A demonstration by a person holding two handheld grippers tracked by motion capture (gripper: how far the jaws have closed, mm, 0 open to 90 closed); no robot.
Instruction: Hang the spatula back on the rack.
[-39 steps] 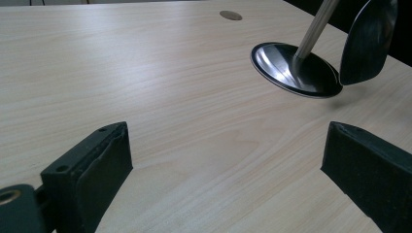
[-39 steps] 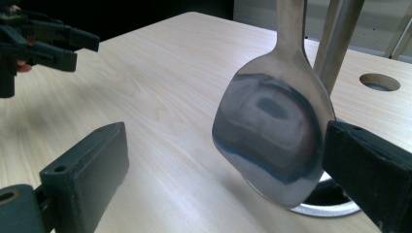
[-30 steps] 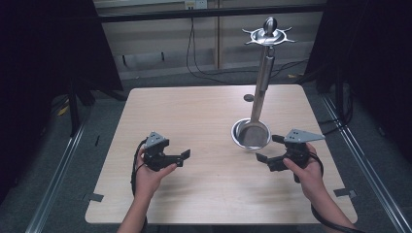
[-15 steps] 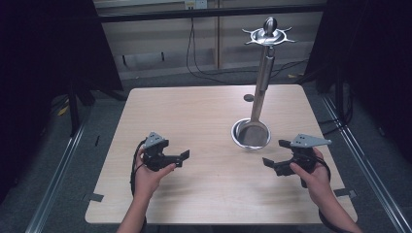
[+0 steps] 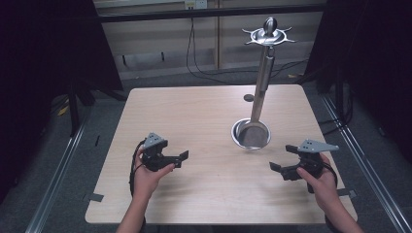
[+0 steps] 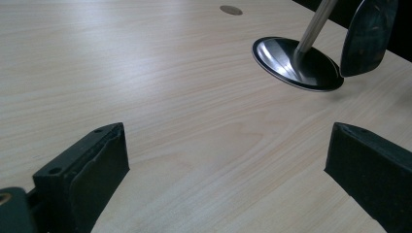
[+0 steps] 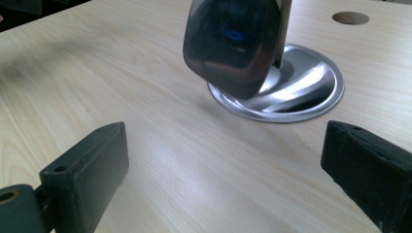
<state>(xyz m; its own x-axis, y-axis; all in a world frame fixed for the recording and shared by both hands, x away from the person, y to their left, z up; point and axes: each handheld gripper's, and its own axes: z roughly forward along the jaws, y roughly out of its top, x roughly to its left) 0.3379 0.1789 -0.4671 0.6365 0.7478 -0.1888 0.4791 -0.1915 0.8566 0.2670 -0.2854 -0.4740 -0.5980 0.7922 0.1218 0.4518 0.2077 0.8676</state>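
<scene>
A metal utensil stand rises from a round base [image 5: 241, 141] on the right half of the wooden table [image 5: 194, 116], with a ring of hooks at its top [image 5: 268, 35]. A shiny flat utensil blade [image 7: 233, 43] hangs just over the base [image 7: 311, 92]; the same blade [image 6: 369, 39] shows dark in the left gripper view beside the base [image 6: 286, 58]. My left gripper [image 5: 180, 159] sits low over the near-left table, open and empty [image 6: 223, 170]. My right gripper [image 5: 282, 158] is near the stand's front right, open and empty [image 7: 223, 170], facing the blade.
A small round hole [image 5: 248, 98] is cut in the table behind the stand. Bare wood lies between the two grippers. Metal rails run along the floor on both sides, and cables hang on the back wall.
My right gripper has drawn back from the stand's base toward the near right edge. The left gripper has stayed in place.
</scene>
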